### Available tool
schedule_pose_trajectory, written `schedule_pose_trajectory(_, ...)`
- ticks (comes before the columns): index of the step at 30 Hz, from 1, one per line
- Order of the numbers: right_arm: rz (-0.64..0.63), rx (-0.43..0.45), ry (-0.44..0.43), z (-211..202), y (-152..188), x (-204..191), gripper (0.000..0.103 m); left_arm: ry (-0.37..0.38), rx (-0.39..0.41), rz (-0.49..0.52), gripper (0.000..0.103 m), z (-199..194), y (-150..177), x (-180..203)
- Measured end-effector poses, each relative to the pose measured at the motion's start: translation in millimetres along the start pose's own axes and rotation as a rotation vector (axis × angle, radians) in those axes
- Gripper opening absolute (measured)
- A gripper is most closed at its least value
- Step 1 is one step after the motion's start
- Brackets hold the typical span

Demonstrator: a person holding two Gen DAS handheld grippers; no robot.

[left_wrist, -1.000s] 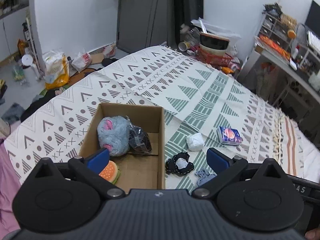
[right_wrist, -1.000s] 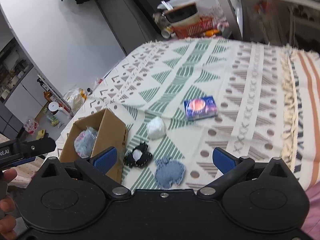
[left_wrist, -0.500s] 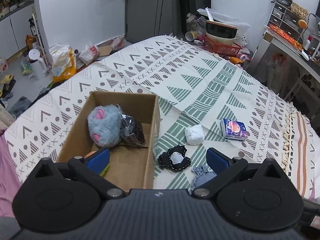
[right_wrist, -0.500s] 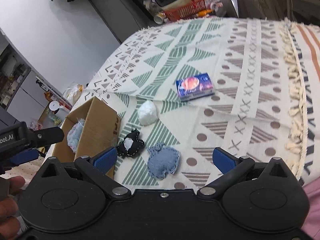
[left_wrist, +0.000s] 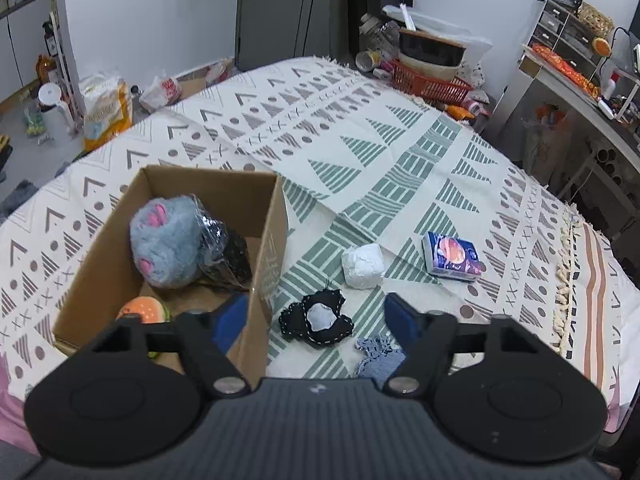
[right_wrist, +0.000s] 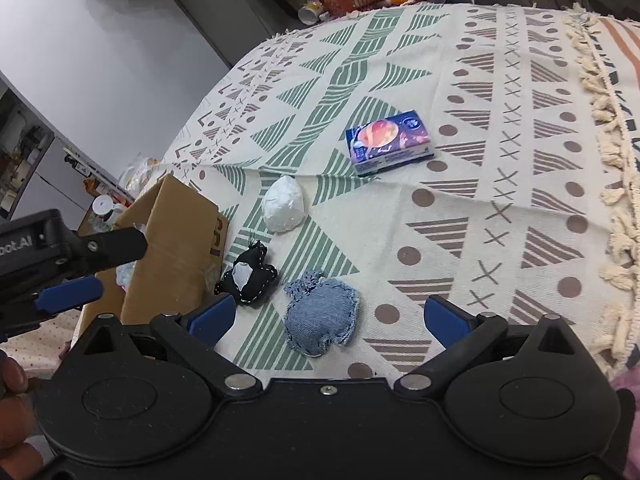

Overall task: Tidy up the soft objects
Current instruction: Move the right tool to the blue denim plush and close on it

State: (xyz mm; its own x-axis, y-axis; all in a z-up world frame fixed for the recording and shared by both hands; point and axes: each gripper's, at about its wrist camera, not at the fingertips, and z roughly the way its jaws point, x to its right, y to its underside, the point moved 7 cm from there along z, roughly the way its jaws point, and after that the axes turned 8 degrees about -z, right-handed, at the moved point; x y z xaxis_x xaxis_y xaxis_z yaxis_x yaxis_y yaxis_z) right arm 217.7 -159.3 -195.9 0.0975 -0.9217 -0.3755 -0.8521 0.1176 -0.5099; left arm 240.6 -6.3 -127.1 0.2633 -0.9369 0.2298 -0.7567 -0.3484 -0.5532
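Left hand-held gripper (left_wrist: 313,318) spread wide with nothing between its blue pads, hanging above the patterned bedspread (left_wrist: 400,152). Straddling the right wall of the cardboard box (left_wrist: 272,248): left pad inside the box, right pad outside over the spread. Ahead and left of it, inside the box, a grey plush paw with pink pads (left_wrist: 166,246), touching a black crinkled plastic pack (left_wrist: 226,254) on its right; closer to the left pad, an orange burger-shaped toy (left_wrist: 142,310) in the near corner. Straight ahead between the pads, on the spread just beside the box, a black stitched pouch with a pale centre (left_wrist: 318,318); beyond it a white wrapped bundle (left_wrist: 362,266); farther right a blue tissue pack (left_wrist: 452,256). Right hand-held gripper (right_wrist: 326,316) also wide apart and empty, low over the bed. Directly between its pads, a frayed denim pouch (right_wrist: 322,316), lying flat and untouched. Just past its left pad, the black stitched pouch close against the box, then the white bundle, then the tissue pack farthest ahead. Far left in that view, the other hand-held gripper reaching over the box rim, with fingers of a hand (right_wrist: 16,420) at the lower edge.
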Motion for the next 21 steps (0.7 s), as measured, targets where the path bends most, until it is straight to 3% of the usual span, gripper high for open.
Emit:
schedule_pose_trajectory(6,-0.047,-0.053,0.018,27,8,-4,0.086,-0.005,-0.022,-0.002,0.055,14,2,2)
schedule_pose_trajectory(13,-0.037,-0.089,0.037,53,17,-5,0.08,-0.023,-0.045,-0.002,0.044,26,3,0)
schedule_pose_trajectory(17,-0.098,-0.072,0.072,56,13,-7,0.05,-0.035,-0.053,0.005,0.042,33,4,3)
schedule_pose_trajectory(21,-0.051,-0.069,0.053,52,8,5,0.032,-0.046,-0.064,0.002,0.04,40,6,5)
